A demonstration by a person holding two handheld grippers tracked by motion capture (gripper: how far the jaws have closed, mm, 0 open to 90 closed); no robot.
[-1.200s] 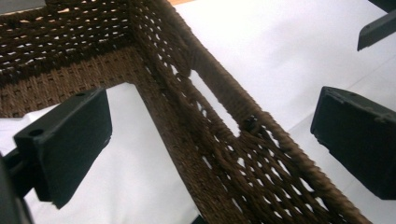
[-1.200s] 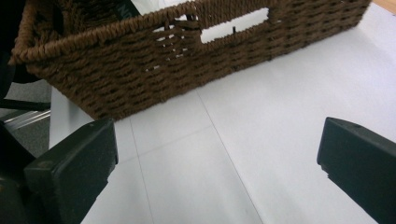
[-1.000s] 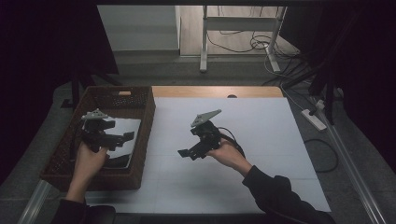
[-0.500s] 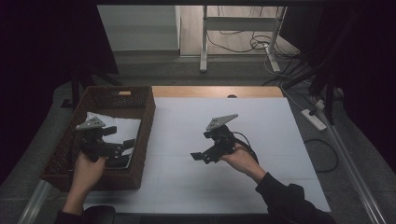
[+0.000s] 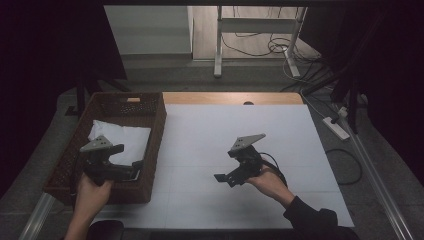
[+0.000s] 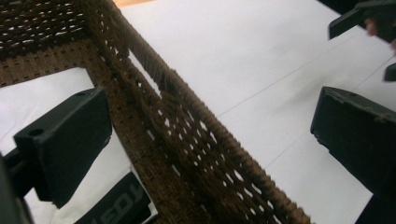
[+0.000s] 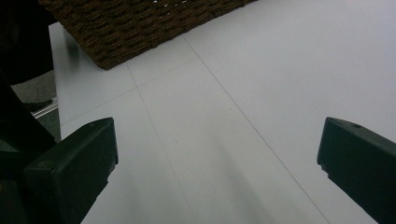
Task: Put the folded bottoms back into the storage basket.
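White cloth (image 5: 125, 142) lies in the basket (image 5: 150, 150) — beneath the wide-open left tool (image 5: 131, 172).

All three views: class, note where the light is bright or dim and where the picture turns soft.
High view: white table bright, surroundings nearly black. Left gripper view: basket wall sharp, the near jaws slightly soft. Right gripper view: table evenly lit, faint soft shadows under the jaws, basket corner at the top.

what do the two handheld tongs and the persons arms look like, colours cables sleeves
Both tongs, left and right, are black with blocky, flat-faced jaws, each topped by a grey three-cornered plate. A black cable loops from the right one. The right arm wears a dark sleeve; the left forearm is bare.
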